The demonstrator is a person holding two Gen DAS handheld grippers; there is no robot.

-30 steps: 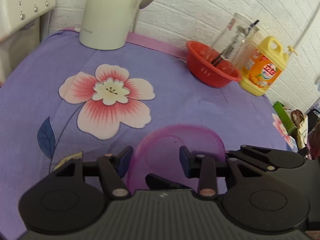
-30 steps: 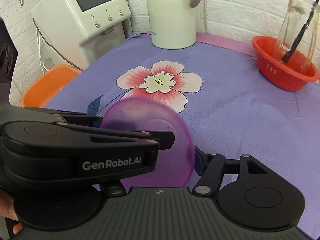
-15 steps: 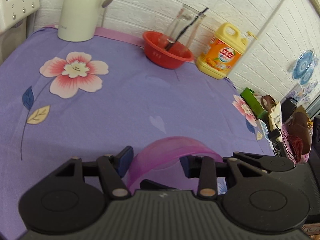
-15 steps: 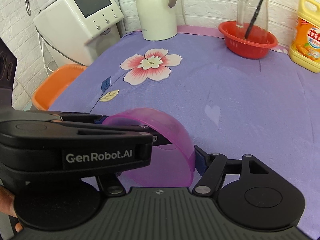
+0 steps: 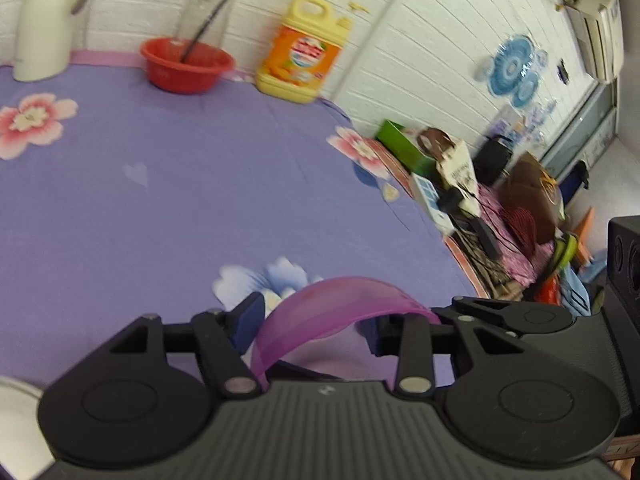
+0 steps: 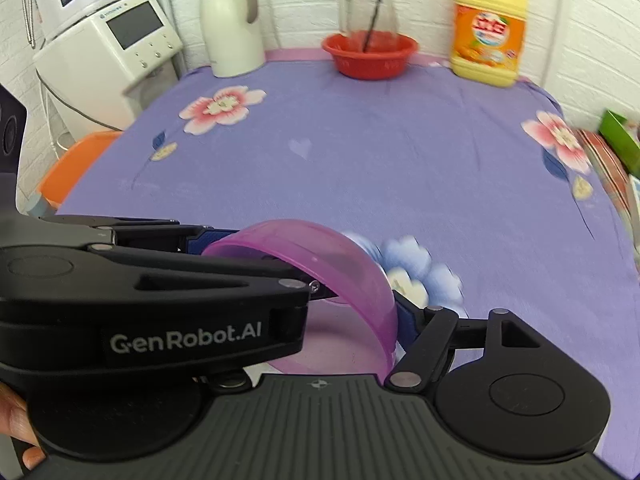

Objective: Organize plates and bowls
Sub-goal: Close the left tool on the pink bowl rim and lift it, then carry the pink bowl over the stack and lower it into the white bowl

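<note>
A translucent purple bowl (image 6: 344, 276) is held above the near edge of the counter (image 6: 360, 152), over a blue flower print on the purple cloth. The left gripper (image 6: 256, 248) enters the right wrist view from the left; its jaws are closed on the bowl's rim. The right gripper (image 6: 360, 316) has one blue pad against the bowl's outer wall; whether its jaws grip cannot be told. In the left wrist view the bowl (image 5: 336, 320) arches between the left gripper's fingers (image 5: 248, 316).

At the counter's far edge stand a red basin (image 6: 370, 56), a detergent jug (image 6: 488, 28) and a kettle (image 6: 232, 24).
</note>
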